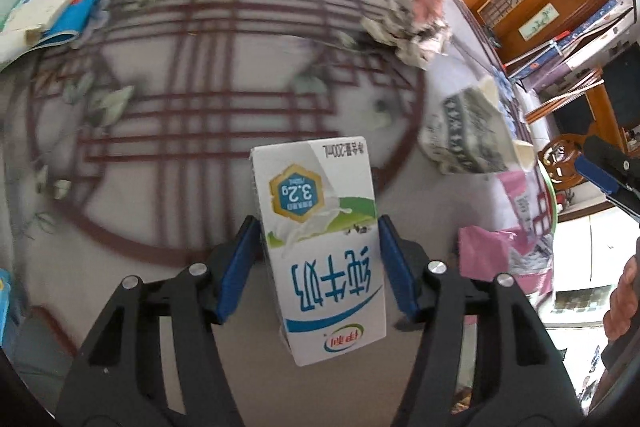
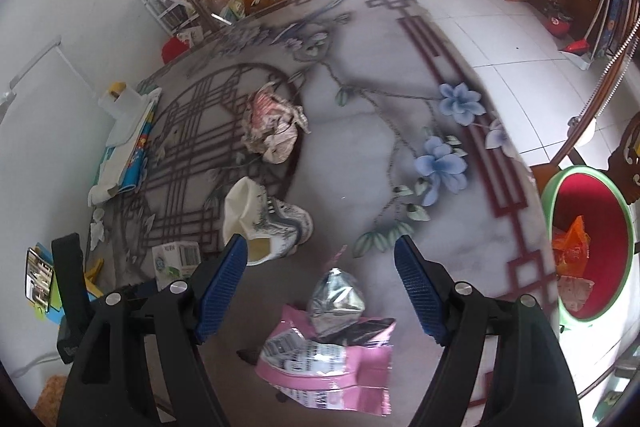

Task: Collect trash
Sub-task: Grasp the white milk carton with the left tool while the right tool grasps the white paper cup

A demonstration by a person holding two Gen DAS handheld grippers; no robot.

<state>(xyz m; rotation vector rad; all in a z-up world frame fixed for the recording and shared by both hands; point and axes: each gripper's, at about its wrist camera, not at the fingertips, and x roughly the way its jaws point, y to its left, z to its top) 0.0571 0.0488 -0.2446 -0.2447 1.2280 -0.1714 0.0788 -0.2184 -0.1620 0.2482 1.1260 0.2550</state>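
Showing the collection in progress, the left tool was clamped on a small milk carton, its blue pads pressed against the carton's two narrow sides so that the box hung upside down clear of the patterned rug, presumably for carrying to the green-rimmed bin at the rug's edge, where an orange wrapper already lay inside. The right tool hovered with its fingers spread apart and holding nothing, directly above a pink snack packet and a crumpled silver foil wrapper touching it, apparently the next pieces to be taken. Farther out on the rug lay a squashed patterned paper cup and a wad of crumpled paper, with a flattened blue-and-white box at the far side. Nothing visibly blocked the way to the bin.
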